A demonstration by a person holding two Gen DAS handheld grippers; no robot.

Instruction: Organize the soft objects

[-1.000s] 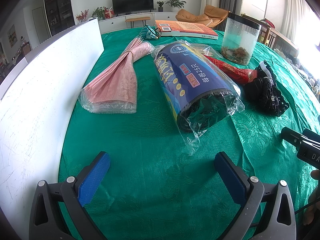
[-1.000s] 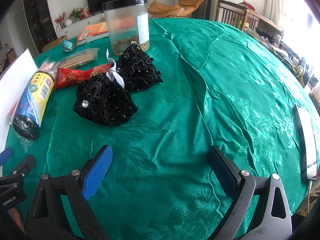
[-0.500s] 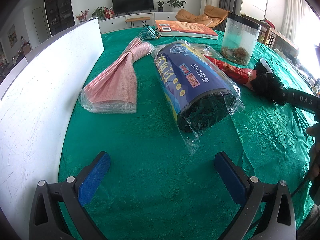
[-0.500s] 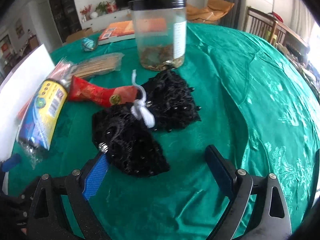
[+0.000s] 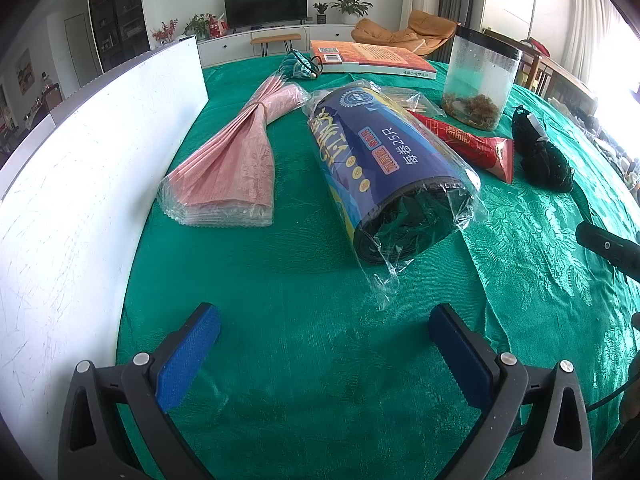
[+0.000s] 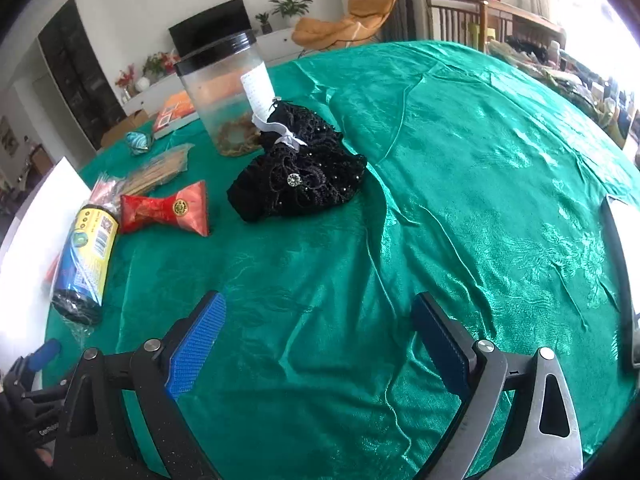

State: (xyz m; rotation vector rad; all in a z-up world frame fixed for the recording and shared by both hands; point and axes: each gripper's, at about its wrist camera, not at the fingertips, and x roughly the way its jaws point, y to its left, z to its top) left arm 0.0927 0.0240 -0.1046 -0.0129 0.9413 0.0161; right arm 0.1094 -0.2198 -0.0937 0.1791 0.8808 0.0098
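A: Which step is this?

B: Between grasps, I'd judge. The right gripper (image 6: pixel 318 346) hovers over bare green cloth with its jaws wide apart and empty. The left gripper (image 5: pixel 324 354) is likewise spread, holding nothing.

A: And the soft things?

B: The black lace bundle (image 6: pixel 298 184) lies mid-worktop, touching the clear jar (image 6: pixel 228 96). The pink cloth pack (image 5: pixel 236 164) sits along the white board (image 5: pixel 80 168) at the left edge.

A: Next move?

B: Probably reaching forward to straddle the lace; it will crumple, so pinch deep.
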